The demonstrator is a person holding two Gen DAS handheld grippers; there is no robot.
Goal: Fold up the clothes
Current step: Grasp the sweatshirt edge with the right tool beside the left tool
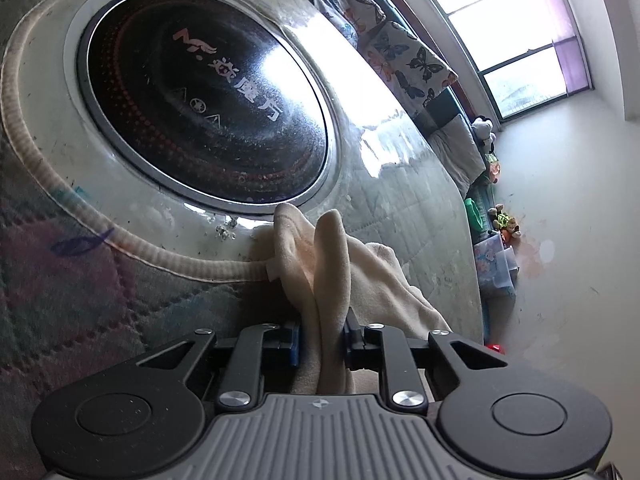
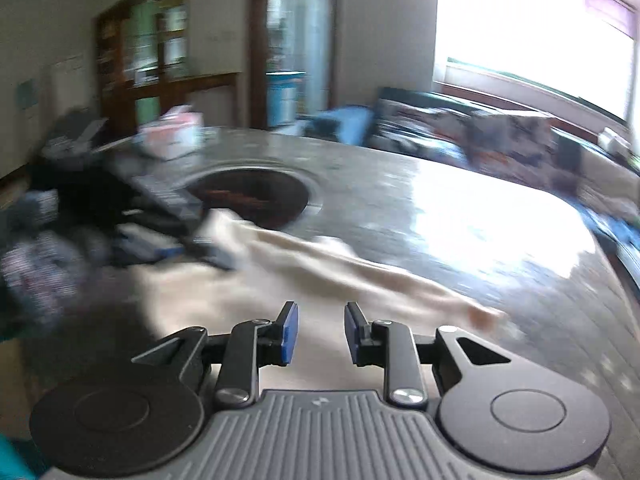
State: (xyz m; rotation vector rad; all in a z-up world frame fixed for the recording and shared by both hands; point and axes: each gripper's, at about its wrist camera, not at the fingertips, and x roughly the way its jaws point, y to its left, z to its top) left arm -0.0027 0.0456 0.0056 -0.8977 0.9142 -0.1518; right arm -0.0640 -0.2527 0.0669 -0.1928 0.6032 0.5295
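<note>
Left gripper [image 1: 322,340]: pads pressed onto a bunched fold of the cream garment [image 1: 332,264], which rises between the fingers toward 12 o'clock and spills off toward 3 o'clock over the glossy table [image 1: 400,168]. Round black inset plate [image 1: 204,100] with pink lettering fills the view from 10 to 12 o'clock, ringed in metal; a ribbed cream piping edge curves around it at 8 o'clock over quilted cloth [image 1: 60,280]. Butterfly-print cushions [image 1: 400,48] at 1 o'clock, window [image 1: 520,32] at 2 o'clock. Right gripper [image 2: 321,332]: fingers spread, blue pads apart, nothing between them. Right view is motion-blurred. The cream garment [image 2: 320,260] lies stretched out on the table [image 2: 480,220] just beyond the fingertips, running from 10 o'clock toward 3 o'clock. The other gripper [image 2: 168,208], dark and blurred, sits at the garment's 10 o'clock end beside the black plate [image 2: 248,196].
</note>
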